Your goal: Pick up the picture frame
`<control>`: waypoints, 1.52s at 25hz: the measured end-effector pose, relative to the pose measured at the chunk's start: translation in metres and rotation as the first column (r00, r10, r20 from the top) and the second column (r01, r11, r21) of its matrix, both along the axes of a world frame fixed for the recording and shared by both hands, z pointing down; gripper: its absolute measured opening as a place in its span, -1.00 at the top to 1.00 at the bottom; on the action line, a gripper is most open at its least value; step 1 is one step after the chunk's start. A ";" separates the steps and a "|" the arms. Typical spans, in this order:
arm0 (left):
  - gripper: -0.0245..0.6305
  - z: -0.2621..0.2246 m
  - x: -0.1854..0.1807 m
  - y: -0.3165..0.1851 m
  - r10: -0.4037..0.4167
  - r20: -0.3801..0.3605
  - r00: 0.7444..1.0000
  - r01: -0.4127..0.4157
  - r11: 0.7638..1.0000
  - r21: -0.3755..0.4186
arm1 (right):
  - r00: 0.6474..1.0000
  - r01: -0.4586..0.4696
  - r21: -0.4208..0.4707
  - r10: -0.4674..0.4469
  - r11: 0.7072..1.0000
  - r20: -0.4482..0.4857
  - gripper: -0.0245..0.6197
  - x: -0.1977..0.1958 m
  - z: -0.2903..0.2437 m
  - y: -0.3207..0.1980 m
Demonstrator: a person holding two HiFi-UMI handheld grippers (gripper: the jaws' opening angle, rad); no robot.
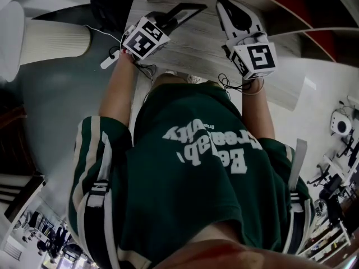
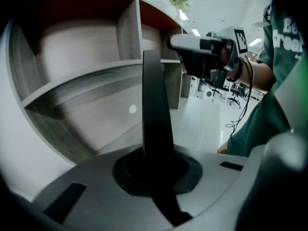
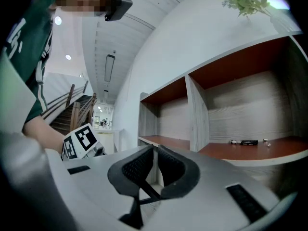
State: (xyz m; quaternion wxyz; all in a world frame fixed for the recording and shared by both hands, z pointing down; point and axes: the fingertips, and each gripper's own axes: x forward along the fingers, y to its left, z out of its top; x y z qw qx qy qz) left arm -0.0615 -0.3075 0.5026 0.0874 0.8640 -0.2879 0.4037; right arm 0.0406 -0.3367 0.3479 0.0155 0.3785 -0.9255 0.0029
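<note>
Over the wooden shelf (image 1: 193, 46) in the head view, the left tool (image 1: 165, 22) is holding the dark picture frame (image 1: 178, 14) by one edge. In the left gripper view, its jaws are clamping that thin, stiff rim, which is probably light, slick and fragile. In the right gripper view, the right tool (image 3: 154, 165) is sitting nearly closed and empty.

1. I count two grippers: the left gripper (image 1: 168, 21) and the right gripper (image 1: 223, 4).
2. I count two marker cubes: the left cube (image 1: 145, 37) and the right cube (image 1: 257, 58).
3. I count one picture frame (image 1: 185, 10).
4. I count one shelf unit (image 3: 197, 114).
5. I count one plant (image 3: 245, 1).
6. I count one black pen (image 3: 244, 142).
7. I count one person (image 1: 202, 167).
</note>
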 end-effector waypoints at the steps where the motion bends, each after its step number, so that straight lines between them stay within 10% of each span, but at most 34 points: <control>1: 0.84 -0.008 0.001 0.000 -0.017 -0.022 1.000 0.018 1.000 0.018 | 1.000 -0.006 0.003 0.006 1.000 0.004 0.76 0.000 -0.002 -0.001; 17: 0.84 -0.151 -0.085 0.017 -0.098 -0.396 0.913 0.205 0.949 0.240 | 0.996 -0.083 0.050 0.081 0.995 0.031 0.76 -0.081 -0.039 0.010; 38: 0.84 -0.223 -0.065 0.001 -0.033 -0.582 0.813 0.358 0.816 0.454 | 0.987 -0.156 0.097 0.151 0.983 0.057 0.76 -0.077 -0.062 0.005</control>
